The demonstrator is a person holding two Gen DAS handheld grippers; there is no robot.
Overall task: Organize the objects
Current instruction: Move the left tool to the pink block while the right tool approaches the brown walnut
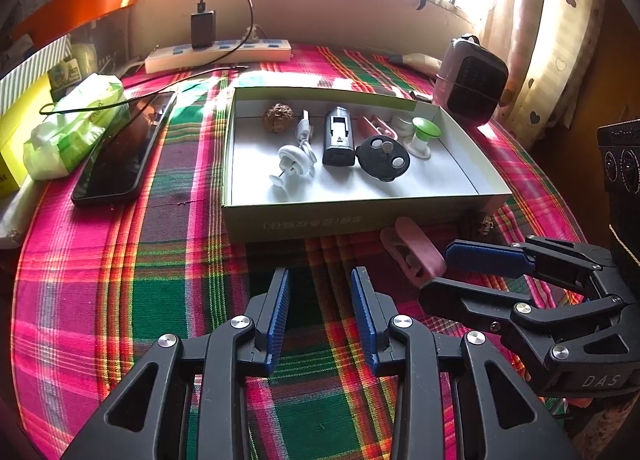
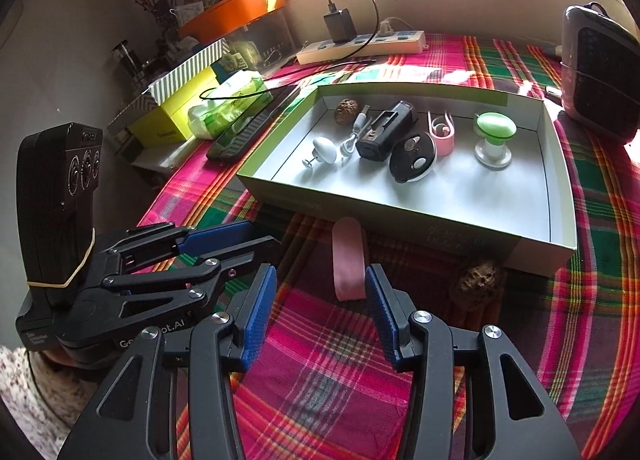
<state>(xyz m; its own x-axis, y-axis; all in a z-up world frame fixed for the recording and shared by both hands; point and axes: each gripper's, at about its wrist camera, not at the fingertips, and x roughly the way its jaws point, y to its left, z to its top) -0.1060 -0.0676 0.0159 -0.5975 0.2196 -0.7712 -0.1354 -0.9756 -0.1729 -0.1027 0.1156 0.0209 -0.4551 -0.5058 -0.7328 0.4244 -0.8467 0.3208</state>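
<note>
A shallow white box (image 1: 288, 221) (image 2: 532, 248) on the plaid cloth holds a walnut (image 1: 278, 118), a white cable and hook, a black device (image 1: 339, 135), a black round fob (image 1: 383, 158), a pink clip and a green-topped knob (image 1: 424, 131). A pink clip (image 1: 412, 250) (image 2: 349, 260) and a second walnut (image 1: 482, 221) (image 2: 478, 280) lie on the cloth in front of the box. My right gripper (image 2: 320, 278) (image 1: 434, 264) is open just short of the pink clip. My left gripper (image 1: 320, 276) (image 2: 262, 240) is open and empty to its left.
A black phone (image 1: 120, 151), a green tissue pack (image 1: 76, 123) and yellow boxes lie at the left. A power strip (image 1: 218, 53) with a charger sits at the back. A dark heater (image 1: 472, 79) stands behind the box at the right.
</note>
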